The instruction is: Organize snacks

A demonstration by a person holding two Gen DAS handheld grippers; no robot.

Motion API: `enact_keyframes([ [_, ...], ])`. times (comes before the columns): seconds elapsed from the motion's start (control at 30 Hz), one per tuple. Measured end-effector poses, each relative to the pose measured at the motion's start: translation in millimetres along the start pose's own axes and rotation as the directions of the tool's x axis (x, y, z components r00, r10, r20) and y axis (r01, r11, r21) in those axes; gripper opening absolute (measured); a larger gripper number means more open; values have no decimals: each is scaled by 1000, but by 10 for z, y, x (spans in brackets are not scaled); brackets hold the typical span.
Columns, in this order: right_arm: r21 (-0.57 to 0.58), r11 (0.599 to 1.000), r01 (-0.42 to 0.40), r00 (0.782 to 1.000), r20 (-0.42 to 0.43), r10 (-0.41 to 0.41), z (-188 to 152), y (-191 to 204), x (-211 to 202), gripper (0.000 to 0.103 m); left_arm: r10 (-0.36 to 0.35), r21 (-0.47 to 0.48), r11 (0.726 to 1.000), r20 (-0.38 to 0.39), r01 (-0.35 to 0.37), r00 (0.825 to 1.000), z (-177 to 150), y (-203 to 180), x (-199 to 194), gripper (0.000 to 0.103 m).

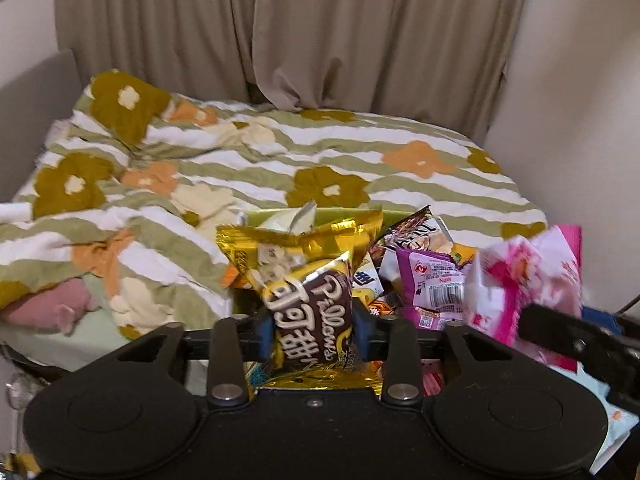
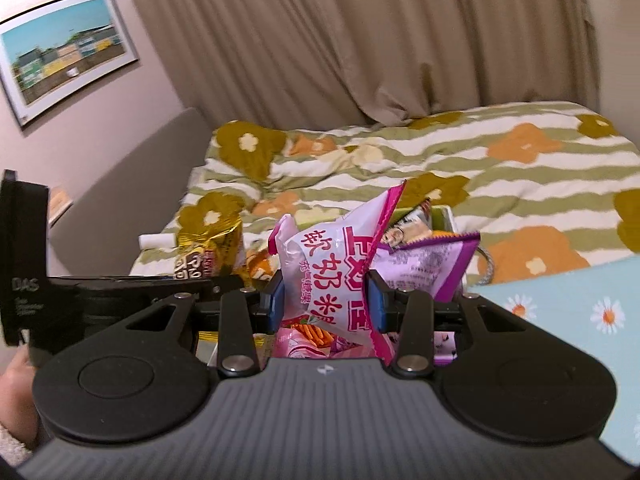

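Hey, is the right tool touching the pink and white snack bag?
Touching. The right wrist view shows the right tool with both blue pads pressed against the sides of the pink and white snack bag, pinching it between them with no gap.

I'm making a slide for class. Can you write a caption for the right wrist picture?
Right gripper holds a pink-and-white snack bag over a box of snacks beside a flowered bed.

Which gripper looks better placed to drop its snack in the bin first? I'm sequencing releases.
Probably left: the left gripper holds its gold packet directly over the green bin; the right gripper's pink packet hangs nearer.
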State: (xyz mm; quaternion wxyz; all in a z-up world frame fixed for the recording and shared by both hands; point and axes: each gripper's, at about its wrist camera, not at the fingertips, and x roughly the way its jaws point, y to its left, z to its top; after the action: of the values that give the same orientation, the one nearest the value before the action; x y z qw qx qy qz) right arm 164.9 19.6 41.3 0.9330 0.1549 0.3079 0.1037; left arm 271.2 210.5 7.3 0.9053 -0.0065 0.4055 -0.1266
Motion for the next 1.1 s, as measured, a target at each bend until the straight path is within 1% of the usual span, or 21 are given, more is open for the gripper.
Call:
enact_keyframes([
  [0.03, 10, 1000, 15, 1000, 0, -15, -13, 6, 13, 56, -13, -9, 1000, -3, 13, 1000, 1, 34, 37, 67],
  [0.07, 17, 1000, 25, 1000, 0, -25, -23, 12, 19, 56, -19, -17, 1000, -1, 19, 1000, 4, 68, 54, 85],
  [0.13, 27, 999, 44, 999, -3, -44, -29, 6, 23, 56, -23, -23, 999, 8, 23, 1000, -27, 109, 23, 99],
  [0.23, 32, 998, 58, 998, -1, -58, -36, 2, 18, 56, -32, -15, 999, 26, 32, 999, -96, 122, -98, 100],
  [0.37, 42, 997, 59, 998, 4, -59, -13, -11, 53, 56, -19, 10, 1000, 25, 18, 1000, -208, 138, -184, 100],
  [0.47, 38, 998, 48, 999, 6, -49, 8, 1, 88, 56, 6, 21, 1000, 22, -6, 1000, -293, 158, -218, 100],
  [0.57, 19, 999, 35, 999, -1, -35, 42, 53, 169, 56, 13, 15, 1000, 28, -13, 1000, -346, 194, -265, 100],
  [0.67, -1, 1000, 12, 1000, -7, -12, 102, 117, 278, 60, 29, 24, 999, 38, -30, 999, -375, 220, -297, 100],
  [0.7, -5, 1000, 13, 1000, -7, -13, 106, 137, 307, 74, 34, 30, 999, 42, -35, 999, -386, 221, -309, 100],
  [0.73, -4, 1000, 19, 1000, -2, -19, 101, 148, 326, 92, 38, 37, 999, 45, -39, 998, -403, 222, -314, 100],
  [0.8, 2, 1000, 18, 1000, 0, -18, 75, 154, 335, 103, 42, 48, 998, 42, -44, 998, -440, 220, -311, 100],
  [0.93, 17, 999, 32, 999, -12, -32, -18, 122, 316, 103, 45, 63, 997, 34, -47, 998, -507, 198, -301, 100],
  [1.1, -12, 998, 62, 998, -2, -62, -124, 119, 191, 103, 52, 70, 996, 49, -56, 997, -556, 94, -379, 100],
])
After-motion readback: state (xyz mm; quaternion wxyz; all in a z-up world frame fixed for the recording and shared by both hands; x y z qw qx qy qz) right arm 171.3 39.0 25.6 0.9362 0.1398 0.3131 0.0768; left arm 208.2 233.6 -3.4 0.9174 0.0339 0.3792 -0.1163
